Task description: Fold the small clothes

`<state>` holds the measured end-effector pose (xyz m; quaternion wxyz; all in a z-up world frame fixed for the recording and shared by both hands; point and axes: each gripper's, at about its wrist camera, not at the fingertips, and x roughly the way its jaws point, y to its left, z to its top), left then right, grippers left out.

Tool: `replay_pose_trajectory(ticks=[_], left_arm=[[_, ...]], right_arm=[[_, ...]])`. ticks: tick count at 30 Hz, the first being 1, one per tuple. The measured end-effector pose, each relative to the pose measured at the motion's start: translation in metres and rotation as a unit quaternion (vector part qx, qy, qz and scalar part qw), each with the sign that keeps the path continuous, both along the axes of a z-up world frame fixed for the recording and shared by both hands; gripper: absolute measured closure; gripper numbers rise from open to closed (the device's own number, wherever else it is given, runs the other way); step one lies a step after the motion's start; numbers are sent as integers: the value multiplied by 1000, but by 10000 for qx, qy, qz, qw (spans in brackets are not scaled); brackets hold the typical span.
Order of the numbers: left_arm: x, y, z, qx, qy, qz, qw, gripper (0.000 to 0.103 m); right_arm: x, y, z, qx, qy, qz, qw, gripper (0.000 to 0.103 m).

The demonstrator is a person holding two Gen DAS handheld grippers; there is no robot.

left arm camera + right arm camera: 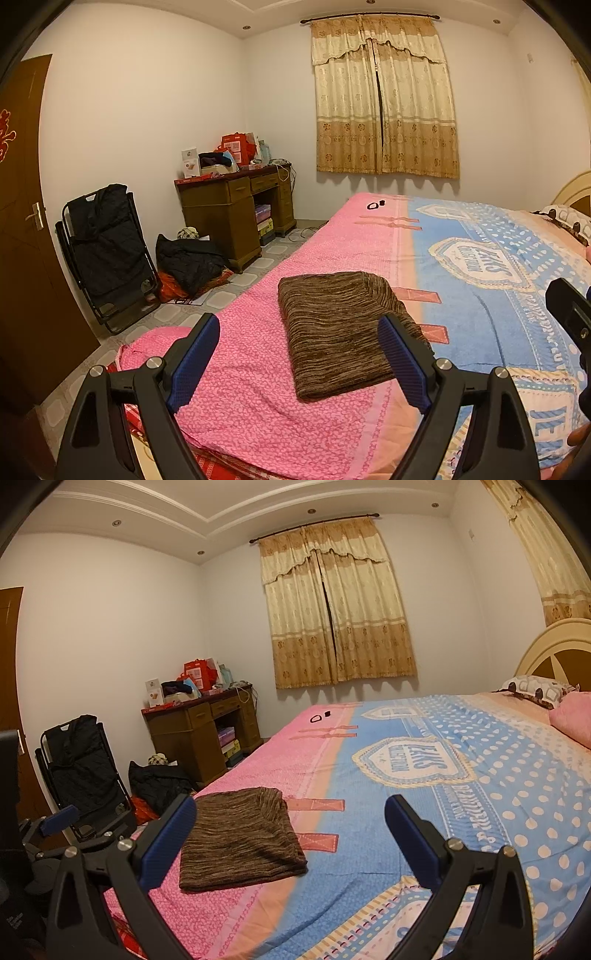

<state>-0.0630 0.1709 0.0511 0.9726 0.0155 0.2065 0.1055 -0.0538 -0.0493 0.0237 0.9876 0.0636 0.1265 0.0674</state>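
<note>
Grippers – left (299,354), right (290,840) – wide open, empty

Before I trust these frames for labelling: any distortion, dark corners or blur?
Left wrist view: fisheye bends the door, corners are black, the cloth is sharp. Right wrist view: same bending at the headboard, dark corners, bedspread sharp, warm dim light.

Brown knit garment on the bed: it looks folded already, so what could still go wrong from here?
The brown knit garment lies near the bed's pink edge; a nudge might slide it toward the floor. Both the left gripper and the right gripper are open and empty, and a finger might snag the loose knit and undo the fold.
</note>
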Motion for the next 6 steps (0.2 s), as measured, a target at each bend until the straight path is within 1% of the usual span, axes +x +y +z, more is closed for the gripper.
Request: replay_pose_trajectory(ticks=[6], left_arm=[[4, 5, -3, -68, 100, 104, 9999, 15]], right_arm=[[0, -1, -2, 28, 15, -24, 10000, 0]])
